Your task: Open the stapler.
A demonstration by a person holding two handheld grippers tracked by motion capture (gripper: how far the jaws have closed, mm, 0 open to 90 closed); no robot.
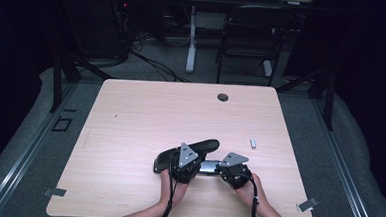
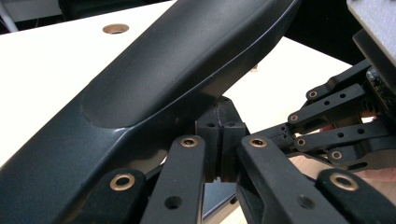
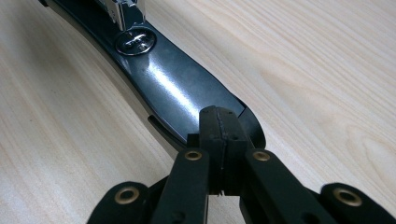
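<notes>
The large black stapler (image 1: 186, 154) lies near the counter's (image 1: 130, 120) front edge, swung open, with the left tool (image 2: 220, 140) clenched beside its raised arm and the right tool (image 3: 219, 135) clenched at its base tip, so loading or closing seems left.

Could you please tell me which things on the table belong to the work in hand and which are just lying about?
In the work:
- large black stapler
- left tool
- right tool

Lying about:
- small silver block
- dark round grommet in the light wooden table
</notes>
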